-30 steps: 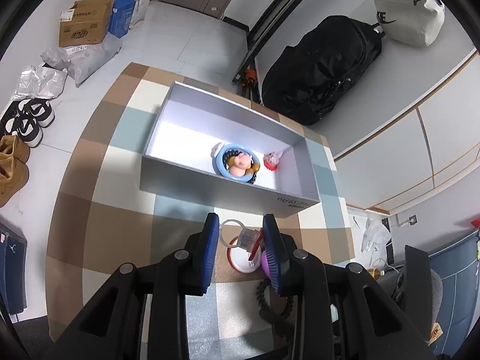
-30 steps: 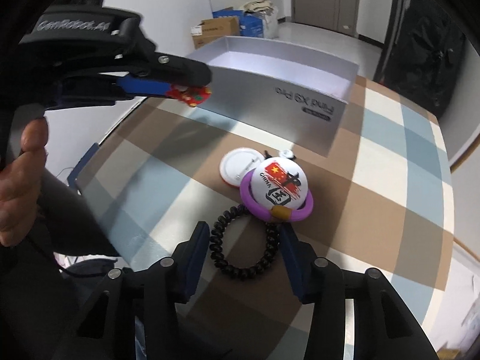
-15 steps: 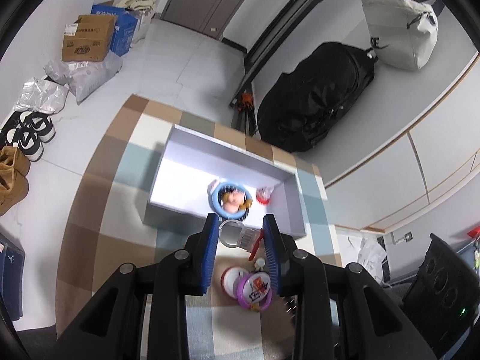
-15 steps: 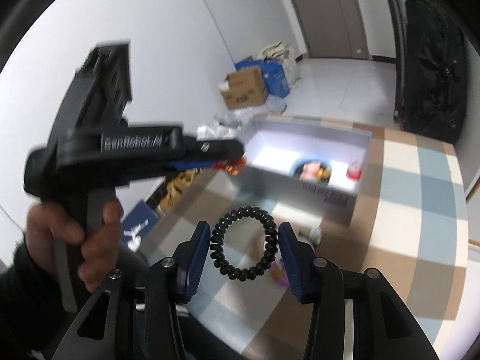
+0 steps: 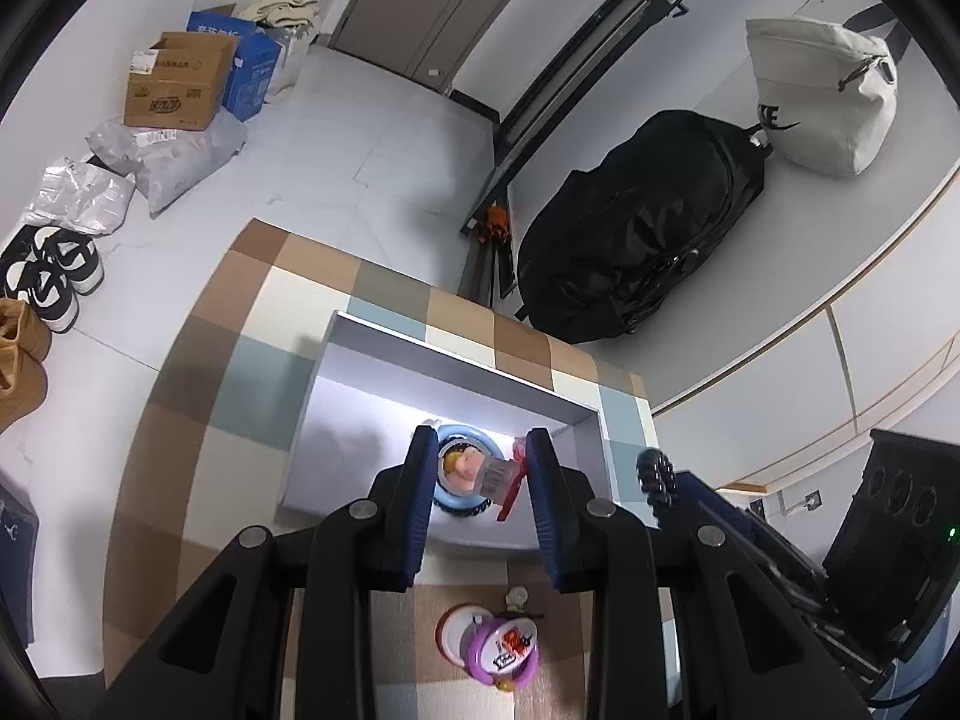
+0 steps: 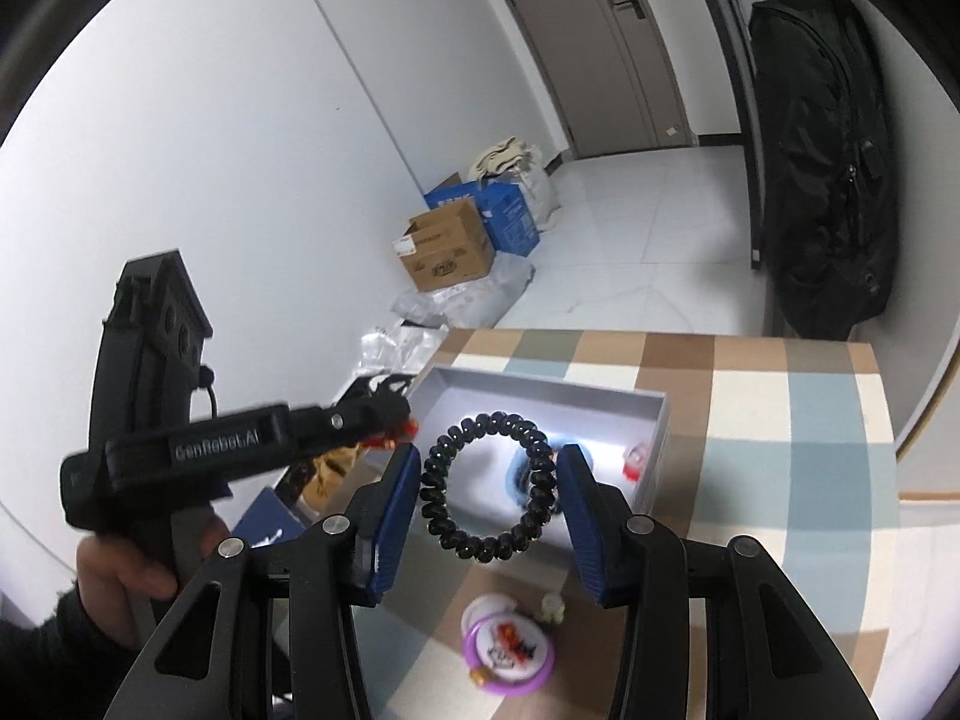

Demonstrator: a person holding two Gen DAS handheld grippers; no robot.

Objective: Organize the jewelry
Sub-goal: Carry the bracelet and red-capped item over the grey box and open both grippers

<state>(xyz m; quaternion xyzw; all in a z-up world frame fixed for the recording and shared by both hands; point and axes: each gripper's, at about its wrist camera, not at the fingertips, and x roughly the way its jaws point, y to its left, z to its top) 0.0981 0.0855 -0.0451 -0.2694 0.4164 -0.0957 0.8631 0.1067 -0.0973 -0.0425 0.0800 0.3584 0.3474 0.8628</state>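
My left gripper (image 5: pixel 480 480) is shut on a small red clip with a white barcode tag (image 5: pixel 507 480) and hangs above the near side of the grey open box (image 5: pixel 336 420). The box stands on a checked tablecloth (image 5: pixel 240 396); inside lie a blue ring with a little doll figure (image 5: pixel 459 465) and a small red piece (image 5: pixel 517 449). My right gripper (image 6: pixel 486 480) is shut on a black spiral hair tie (image 6: pixel 480 546), held in the air in front of the box (image 6: pixel 540 387). On the cloth below lies a purple ring around a printed badge (image 6: pixel 510 654).
A white round badge (image 5: pixel 453 624) and a tiny pale trinket (image 5: pixel 516 597) lie beside the purple ring. A hand (image 6: pixel 120 576) grips the left tool's handle. On the floor are cardboard boxes (image 5: pixel 174 84), shoes (image 5: pixel 54 276) and a black bag (image 5: pixel 642 228).
The right gripper has lifted the hair tie off the cloth and risen toward the box. The left gripper has moved forward with the red clip, from before the box to above it.
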